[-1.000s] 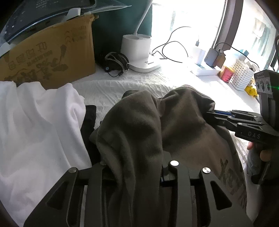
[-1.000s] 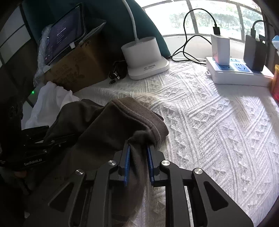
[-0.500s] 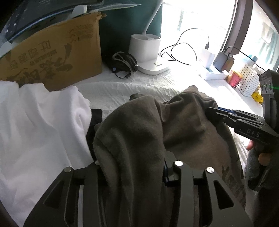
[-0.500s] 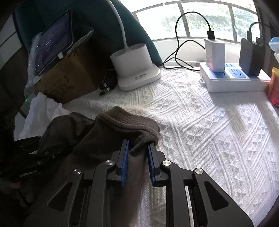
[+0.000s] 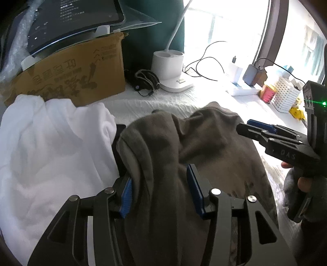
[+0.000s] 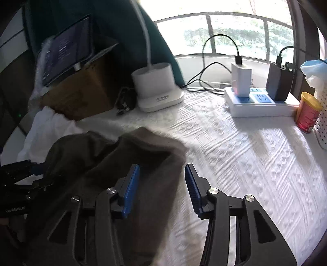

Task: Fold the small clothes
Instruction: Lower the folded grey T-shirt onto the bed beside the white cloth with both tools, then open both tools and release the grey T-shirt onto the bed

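Observation:
A brown-grey garment point(image 5: 204, 147) lies bunched on the white textured cloth; it also shows in the right wrist view point(image 6: 122, 163). My left gripper point(image 5: 160, 184) is open, and a fold of the garment drapes loosely between its blue pads. My right gripper point(image 6: 162, 180) is open, its left pad over the garment's edge; from the left wrist view it point(image 5: 253, 127) sits at the garment's right side. A white garment point(image 5: 51, 143) lies in a heap to the left.
A cardboard box point(image 5: 67, 73) with a tablet point(image 5: 71, 18) on top stands at the back left. A white lamp base point(image 6: 157, 92), coiled cable point(image 5: 146, 81), power strip with chargers point(image 6: 259, 102), red can point(image 6: 307, 115) and white basket point(image 5: 286, 96) line the back and right.
Both grippers have opened and let go of the brown-grey garment, which now slumps onto the cloth. Both views have shifted slightly forward.

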